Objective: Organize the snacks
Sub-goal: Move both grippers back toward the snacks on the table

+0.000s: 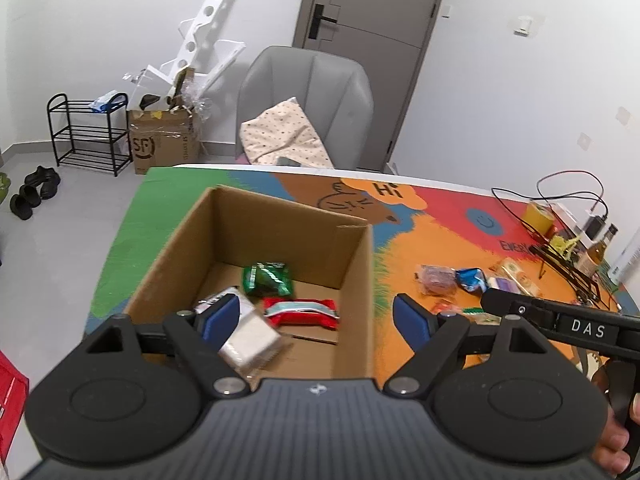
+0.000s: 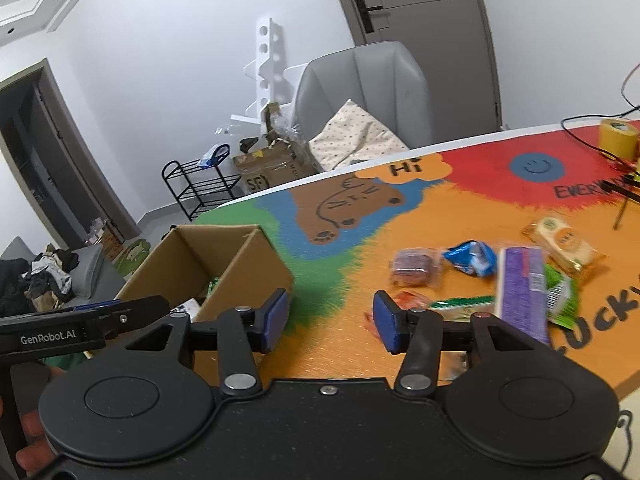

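Note:
An open cardboard box (image 1: 352, 276) stands on the colourful table mat; it also shows in the right wrist view (image 2: 256, 268). Inside lie a green packet (image 1: 266, 278), a red packet (image 1: 304, 312) and a clear-wrapped pale snack (image 1: 250, 340). My left gripper (image 1: 316, 316) is open and empty above the box, straddling its right wall. My right gripper (image 2: 330, 316) is open and empty above the mat, right of the box. Loose snacks lie on the mat: a pink-brown packet (image 2: 416, 266), a blue packet (image 2: 470, 258), a purple bar (image 2: 522, 292), a green packet (image 2: 560, 298), a yellow packet (image 2: 564, 244).
A grey chair (image 1: 308, 96) with a dotted cushion stands behind the table. A yellow tape roll (image 2: 618, 136), cables and a black wire rack (image 1: 560, 260) with a bottle sit at the table's right side. The table's left edge drops to the floor.

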Tool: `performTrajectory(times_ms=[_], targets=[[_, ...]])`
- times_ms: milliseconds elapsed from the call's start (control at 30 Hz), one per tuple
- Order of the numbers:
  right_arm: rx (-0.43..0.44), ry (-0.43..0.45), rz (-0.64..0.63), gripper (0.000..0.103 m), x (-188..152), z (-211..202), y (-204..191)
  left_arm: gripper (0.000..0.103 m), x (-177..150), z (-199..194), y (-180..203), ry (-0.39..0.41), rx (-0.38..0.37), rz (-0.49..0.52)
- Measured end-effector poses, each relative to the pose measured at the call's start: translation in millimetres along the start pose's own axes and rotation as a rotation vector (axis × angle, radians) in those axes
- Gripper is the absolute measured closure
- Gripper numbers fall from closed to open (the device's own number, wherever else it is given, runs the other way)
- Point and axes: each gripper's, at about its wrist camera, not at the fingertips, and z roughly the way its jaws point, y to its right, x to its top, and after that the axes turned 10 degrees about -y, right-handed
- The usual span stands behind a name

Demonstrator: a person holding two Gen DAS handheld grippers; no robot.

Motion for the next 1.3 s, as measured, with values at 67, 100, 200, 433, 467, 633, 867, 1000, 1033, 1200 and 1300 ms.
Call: performTrajectory(times_ms=[67, 100, 200, 433, 467, 633, 867, 1000, 1033, 1200, 1300], targets=[[-0.003, 0.002, 0.010, 0.054, -2.2, -3.9, 7.0, 0.020, -1.4, -0.9, 7.4, -0.001, -0.008, 0.009], [-0.005, 0.004, 0.014, 0.054, -3.4, -5.9, 10.2, 0.020, -2.1, -1.1, 11.2, -0.003, -0.011, 0.013], [-0.009, 0.007, 0.030, 0.054, -6.7, -11.5, 19.8, 0.020, -5.5, -1.4, 22.6, -0.010, -0.023, 0.028], [-0.017, 0.015, 0.053, 0.053, -17.2, -24.5, 40.3, 0.020, -13.4, -0.4, 48.2, -0.022, -0.038, 0.062], [-0.018, 0.016, 0.056, 0.053, -19.1, -26.5, 43.2, 0.020, -14.6, -0.1, 52.4, -0.024, -0.040, 0.068], [-0.026, 0.024, 0.080, 0.051, -26.0, -35.1, 57.9, 0.020, -21.1, 1.4, 70.7, -0.027, -0.050, 0.092], [-0.035, 0.034, 0.112, 0.050, -34.9, -44.0, 78.4, 0.020, -29.0, 4.5, 90.9, -0.020, -0.058, 0.117], [-0.040, 0.034, 0.126, 0.050, -39.8, -46.5, 87.7, 0.021, -33.2, 9.1, 100.1, -0.027, -0.064, 0.127], [-0.040, 0.033, 0.130, 0.050, -41.0, -47.0, 89.9, 0.021, -34.2, 11.0, 102.3, -0.032, -0.064, 0.129], [-0.046, 0.027, 0.151, 0.050, -46.3, -45.1, 102.4, 0.023, -39.8, 20.5, 111.1, -0.049, -0.070, 0.140], [-0.051, 0.021, 0.160, 0.050, -48.6, -42.7, 109.1, 0.023, -43.4, 28.8, 115.1, -0.066, -0.072, 0.145]])
